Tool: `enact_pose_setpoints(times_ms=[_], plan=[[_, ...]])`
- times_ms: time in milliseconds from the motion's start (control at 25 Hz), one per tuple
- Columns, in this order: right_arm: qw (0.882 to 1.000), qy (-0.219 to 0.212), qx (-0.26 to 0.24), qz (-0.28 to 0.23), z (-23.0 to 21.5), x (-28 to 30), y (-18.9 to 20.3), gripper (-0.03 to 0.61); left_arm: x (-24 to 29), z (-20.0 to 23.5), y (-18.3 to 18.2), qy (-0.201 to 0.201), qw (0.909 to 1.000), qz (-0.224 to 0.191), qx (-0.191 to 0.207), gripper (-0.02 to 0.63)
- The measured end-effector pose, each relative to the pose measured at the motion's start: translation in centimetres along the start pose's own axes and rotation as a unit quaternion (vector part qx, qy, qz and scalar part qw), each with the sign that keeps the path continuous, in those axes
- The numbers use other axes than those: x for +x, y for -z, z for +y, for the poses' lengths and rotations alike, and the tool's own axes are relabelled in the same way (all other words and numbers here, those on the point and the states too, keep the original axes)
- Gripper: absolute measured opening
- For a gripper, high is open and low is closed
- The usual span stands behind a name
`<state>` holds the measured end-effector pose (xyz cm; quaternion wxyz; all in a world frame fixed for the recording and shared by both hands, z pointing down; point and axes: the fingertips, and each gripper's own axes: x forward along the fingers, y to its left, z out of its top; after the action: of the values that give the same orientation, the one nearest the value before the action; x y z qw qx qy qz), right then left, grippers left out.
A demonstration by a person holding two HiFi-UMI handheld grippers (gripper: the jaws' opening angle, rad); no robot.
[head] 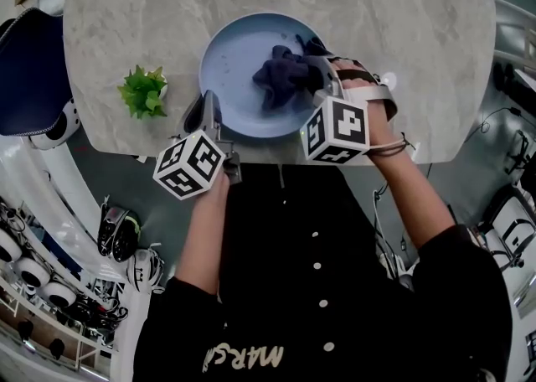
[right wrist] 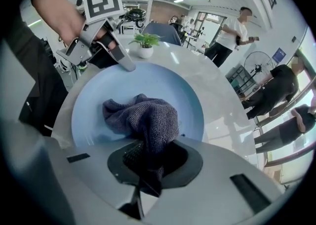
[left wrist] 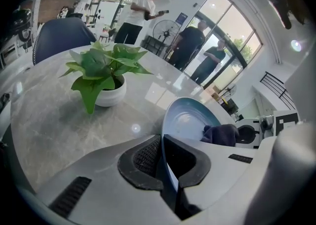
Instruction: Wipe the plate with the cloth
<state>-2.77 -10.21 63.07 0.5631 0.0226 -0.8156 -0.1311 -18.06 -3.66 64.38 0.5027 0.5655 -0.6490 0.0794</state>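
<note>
- At the far left we see a dark blue chair set against the rounded corner of the counter. The counter is a pale grey marbled top, glossy enough to throw back the ceiling lights as bright spots.
- Next along stands a small green plant in a white pot, near the front edge and apart from the plate.
- The left tool reaches in over the front edge. In its own view we find the jaws drawn together on the plate's near rim, with the thin blue edge pinched between the dark pads.
- The plate, round and light blue, sits on the counter close to the front edge, roughly midway along it.
- The cloth, dark blue-grey and bunched, lies on the right half of the plate.
- The right tool points steeply down over the plate's right side. We see its jaws clamped on a fold of the cloth, and the rest of the cloth spreads onto the plate ahead of them.
- Beyond the counter the room is bright, with a white ceiling, strip lights and a tall glazed wall. Several people stand near the glass, with a standing fan just beside them.
</note>
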Motion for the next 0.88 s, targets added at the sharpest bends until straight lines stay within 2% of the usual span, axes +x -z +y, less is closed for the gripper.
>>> enact_pose_setpoints(times_ms=[240, 400, 880], plan=[[0.997, 0.006, 0.022, -0.080, 0.3, -2.1, -5.6, 0.032, 0.0, 0.0, 0.0, 0.015, 0.9998, -0.004, -0.010, 0.029], [0.993, -0.004, 0.034, -0.116, 1.3, -2.4, -8.8, 0.032, -0.1, -0.1, 0.0, 0.018, 0.9997, -0.003, -0.014, 0.031], [0.987, -0.021, 0.049, -0.151, 4.8, 0.6, -12.4, 0.032, -0.1, -0.1, -0.1, 0.022, 0.9996, -0.005, -0.015, 0.031]])
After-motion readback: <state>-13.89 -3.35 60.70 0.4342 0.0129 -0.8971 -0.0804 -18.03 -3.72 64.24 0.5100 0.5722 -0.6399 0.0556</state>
